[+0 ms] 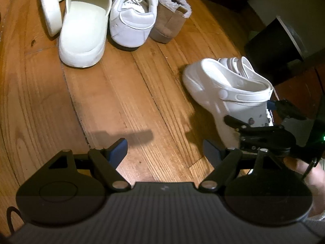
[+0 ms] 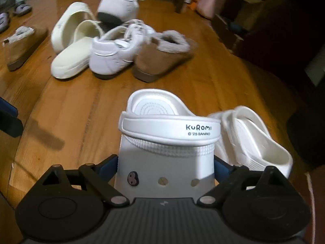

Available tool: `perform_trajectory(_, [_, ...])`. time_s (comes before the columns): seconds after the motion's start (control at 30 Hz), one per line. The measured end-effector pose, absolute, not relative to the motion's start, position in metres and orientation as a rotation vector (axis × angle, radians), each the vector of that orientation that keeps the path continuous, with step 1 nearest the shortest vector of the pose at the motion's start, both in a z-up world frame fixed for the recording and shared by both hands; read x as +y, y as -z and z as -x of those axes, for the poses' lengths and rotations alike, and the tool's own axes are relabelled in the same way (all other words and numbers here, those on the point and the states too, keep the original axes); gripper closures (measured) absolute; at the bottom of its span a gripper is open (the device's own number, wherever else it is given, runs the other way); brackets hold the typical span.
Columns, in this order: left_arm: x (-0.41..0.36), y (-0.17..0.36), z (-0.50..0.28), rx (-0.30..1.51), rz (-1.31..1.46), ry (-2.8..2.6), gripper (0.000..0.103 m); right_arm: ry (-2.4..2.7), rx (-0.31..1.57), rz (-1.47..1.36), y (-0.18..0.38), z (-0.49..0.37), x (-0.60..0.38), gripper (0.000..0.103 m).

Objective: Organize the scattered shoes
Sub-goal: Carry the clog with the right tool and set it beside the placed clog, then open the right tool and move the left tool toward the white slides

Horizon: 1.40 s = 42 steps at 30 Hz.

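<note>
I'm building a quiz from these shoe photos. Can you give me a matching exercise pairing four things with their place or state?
Things:
1. white clog
2. tan fur-lined slipper
3. white sneaker
4. left hand-held gripper

Place or state:
A. open over bare floor
B. between a cream slide and the tan slipper
C. between the right hand-held gripper's fingers
D. right end of the far row

Pairs: 1-C, 2-D, 3-B, 4-A

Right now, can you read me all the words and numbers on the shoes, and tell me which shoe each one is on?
"KUROMI" on the heel strap of the white clog.
"© '25 SANRIO" just below it on the same strap.
Dark letters on the band of the white slide sandal lying on its side: too blurred to read.
Dark marks on the tongue of the white sneaker: too blurred to read.
</note>
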State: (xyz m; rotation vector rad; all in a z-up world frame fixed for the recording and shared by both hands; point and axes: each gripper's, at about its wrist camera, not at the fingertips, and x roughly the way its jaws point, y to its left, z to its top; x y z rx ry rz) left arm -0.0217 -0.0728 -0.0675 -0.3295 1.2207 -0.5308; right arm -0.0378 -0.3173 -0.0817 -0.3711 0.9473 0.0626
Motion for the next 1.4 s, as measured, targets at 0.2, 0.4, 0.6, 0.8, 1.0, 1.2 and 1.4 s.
perform_trajectory(0.2, [-0.081,0.066,0.024,1.213,0.309,0.544,0.022,0.041,0.941,0.389,0.091,0.029,-0.343,0.007])
perform_trajectory(0.4, [-0.082,0.069,0.026,1.213,0.299,0.548,0.022,0.110,0.994,0.195,0.104,0.015,-0.378,0.005])
perform_trajectory(0.6, [-0.055,0.065,0.021,1.176,0.334,0.495,0.022,0.245,0.887,0.142,0.032,0.056,-0.354,0.004])
perform_trajectory(0.8, [-0.014,0.058,0.000,1.125,0.293,0.312,0.022,0.043,0.826,-0.026,-0.005,0.053,-0.313,0.014])
perform_trajectory(1.0, [0.009,0.044,-0.053,1.038,0.146,0.109,0.022,-0.211,0.969,-0.324,0.027,-0.007,-0.263,0.048])
perform_trajectory(1.2, [0.014,0.047,-0.107,0.999,0.104,-0.025,0.022,-0.260,1.077,-0.399,0.062,-0.045,-0.230,0.096])
perform_trajectory(1.4, [0.008,0.063,-0.143,0.990,0.061,-0.095,0.016,-0.296,1.071,-0.413,0.072,-0.050,-0.223,0.078])
